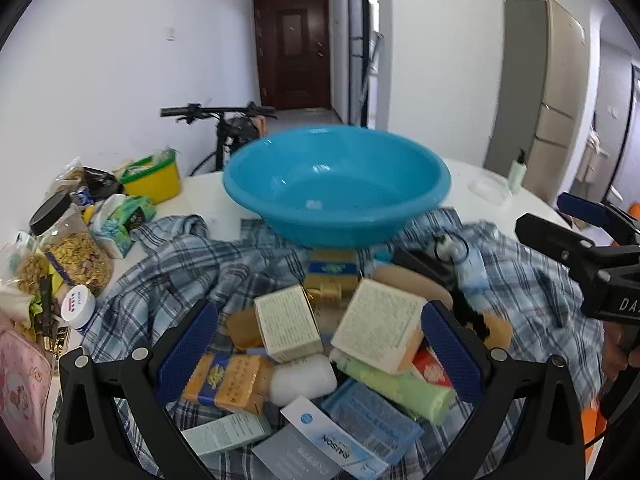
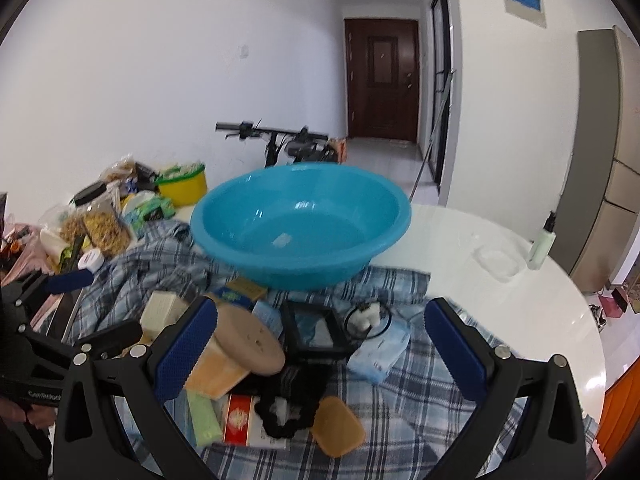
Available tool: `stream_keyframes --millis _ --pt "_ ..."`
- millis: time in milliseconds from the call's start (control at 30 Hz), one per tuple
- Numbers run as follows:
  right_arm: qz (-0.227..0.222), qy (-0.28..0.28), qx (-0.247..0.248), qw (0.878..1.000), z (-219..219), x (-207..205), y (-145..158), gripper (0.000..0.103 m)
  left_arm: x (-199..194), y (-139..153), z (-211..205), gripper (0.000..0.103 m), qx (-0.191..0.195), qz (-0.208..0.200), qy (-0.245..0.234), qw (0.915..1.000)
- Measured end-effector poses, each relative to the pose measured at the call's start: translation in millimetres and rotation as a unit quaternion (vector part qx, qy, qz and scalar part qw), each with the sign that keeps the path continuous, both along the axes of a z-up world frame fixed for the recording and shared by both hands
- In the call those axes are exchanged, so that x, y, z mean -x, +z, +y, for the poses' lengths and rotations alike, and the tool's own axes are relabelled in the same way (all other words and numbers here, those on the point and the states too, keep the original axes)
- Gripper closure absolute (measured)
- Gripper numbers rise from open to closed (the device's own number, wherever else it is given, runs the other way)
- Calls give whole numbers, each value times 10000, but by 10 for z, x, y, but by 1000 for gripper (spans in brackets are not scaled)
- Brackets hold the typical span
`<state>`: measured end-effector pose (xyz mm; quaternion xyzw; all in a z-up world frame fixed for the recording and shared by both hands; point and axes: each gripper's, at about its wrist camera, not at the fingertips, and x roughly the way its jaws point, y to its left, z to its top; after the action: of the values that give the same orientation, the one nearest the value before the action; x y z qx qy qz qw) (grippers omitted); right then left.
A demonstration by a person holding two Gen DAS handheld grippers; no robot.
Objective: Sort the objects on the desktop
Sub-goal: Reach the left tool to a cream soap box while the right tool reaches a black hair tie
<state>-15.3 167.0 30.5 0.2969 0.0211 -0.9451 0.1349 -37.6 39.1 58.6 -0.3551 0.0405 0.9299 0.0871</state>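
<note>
left gripper [image 1: 320,344], jaws spread wide and holding nothing, poised above a heap of small packages on a blue plaid cloth [image 1: 168,276] spread over a white table [image 1: 472,176]. between its blue pads lie two cream boxes [image 1: 288,328] tilted against each other, an orange-and-blue packet [image 1: 228,380], a white block [image 1: 302,378] and a pale green roll [image 1: 400,388]. right gripper [image 2: 320,344], jaws likewise wide apart and empty, held over the neighbouring part of the heap: a round tan disc [image 2: 248,340] just beside its left pad, a black square frame [image 2: 314,332], a black scrunchie [image 2: 286,408], a red-and-white box [image 2: 240,420] and a tan pad [image 2: 338,426]. a blue basin [image 1: 336,184], empty, stands beyond the heap with its base on the cloth's far edge. at far left, off the cloth, stand a jar of cereal [image 1: 74,248] and a yellow tub [image 1: 154,178]; at far right, a pale pump bottle [image 2: 542,242].
</note>
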Motion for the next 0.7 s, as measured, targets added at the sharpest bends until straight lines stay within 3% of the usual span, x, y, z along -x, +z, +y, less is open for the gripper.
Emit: stream_keyframes --millis 233,533,700 --pt "-477 141 141 9987 81 1 -246 0 68 -215 91 0 -214 -545 -919 9940" --pt "-645 69 204 9977 178 6 -345 0 254 -367 151 0 -389 -902 -1445 9846" --pt "-749 94 209 9969 168 29 -408 0 309 -419 216 9 -513 -952 -1703 9794"
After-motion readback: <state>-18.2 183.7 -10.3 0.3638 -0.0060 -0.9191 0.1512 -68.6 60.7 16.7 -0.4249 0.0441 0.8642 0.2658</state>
